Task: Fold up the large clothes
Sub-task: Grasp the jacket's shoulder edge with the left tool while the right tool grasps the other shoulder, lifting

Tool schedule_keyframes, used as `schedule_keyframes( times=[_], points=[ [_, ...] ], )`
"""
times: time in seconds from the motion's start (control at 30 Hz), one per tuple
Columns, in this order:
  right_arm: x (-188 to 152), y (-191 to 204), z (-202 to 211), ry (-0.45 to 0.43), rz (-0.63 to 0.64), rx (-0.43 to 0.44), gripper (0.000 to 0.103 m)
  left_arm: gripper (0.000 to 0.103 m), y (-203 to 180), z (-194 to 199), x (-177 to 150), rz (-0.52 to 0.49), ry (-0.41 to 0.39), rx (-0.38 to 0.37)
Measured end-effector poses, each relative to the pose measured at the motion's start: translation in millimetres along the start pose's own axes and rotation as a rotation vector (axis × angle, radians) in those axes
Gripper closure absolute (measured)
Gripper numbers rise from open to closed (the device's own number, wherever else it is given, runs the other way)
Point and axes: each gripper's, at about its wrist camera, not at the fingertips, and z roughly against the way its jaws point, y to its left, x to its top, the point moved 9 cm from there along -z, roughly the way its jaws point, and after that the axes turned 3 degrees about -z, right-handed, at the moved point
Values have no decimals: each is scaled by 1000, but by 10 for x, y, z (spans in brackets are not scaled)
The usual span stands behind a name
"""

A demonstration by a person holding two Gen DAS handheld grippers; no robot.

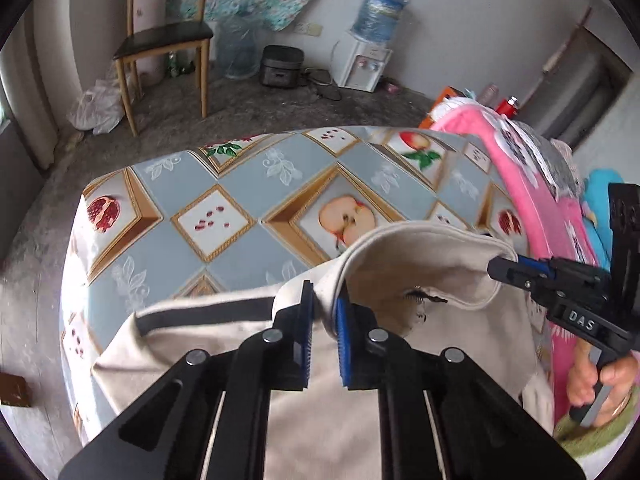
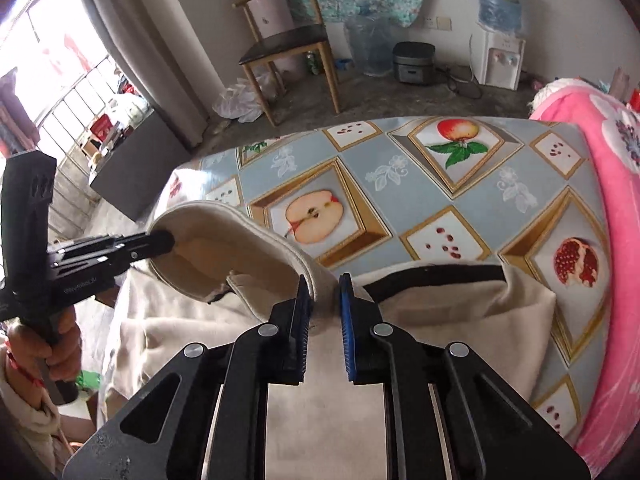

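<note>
Gripping a cream garment (image 1: 360,420) with both tools, we have it spread over the near part of a table covered by a fruit-patterned cloth (image 1: 240,184). Our left gripper (image 1: 323,312) has its jaws narrowed onto a fold of the collar edge, the fabric pinched between the blue pads. Our right gripper (image 2: 325,304) clamps the same collar band further along, jaws nearly together with cloth between them. In the left view the right gripper reaches in from the right, its tip on the collar's far end, with our right hand (image 1: 596,376) around its handle. A dark stripe (image 2: 432,274) runs along the garment's edge. A pink blanket (image 2: 616,208) lies to the right. A wooden chair (image 1: 168,40) stands far behind.
</note>
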Motion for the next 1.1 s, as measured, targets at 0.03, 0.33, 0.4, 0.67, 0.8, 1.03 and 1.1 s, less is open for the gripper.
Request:
schedule_keyframes(
  times=[0.03, 0.33, 0.4, 0.67, 0.8, 1.03, 1.1],
  points=[
    [-84, 2, 1, 5, 11, -16, 89, 93, -19, 48, -100, -9, -6, -2],
    [-681, 0, -136, 18, 82, -141, 89, 91, -164, 8, -805, -65, -1, 26],
    [-748, -10, -170, 24, 102, -169, 89, 90, -181, 9, -907, -72, 0, 30],
    [-964, -65, -77, 61, 75, -111, 80, 86, -190, 309, -1160, -4, -32, -118],
    [-972, -128, 222, 53, -92, 119, 63, 83, 16, 470, -1077, 124, -66, -208],
    [-667, -445, 212, 54, -460, 348, 45, 67, 274, 119, -857, 400, 39, -314],
    [-646, -504, -8, 100, -517, 323, 45, 67, 284, -78, -867, 462, 93, -323]
  ],
)
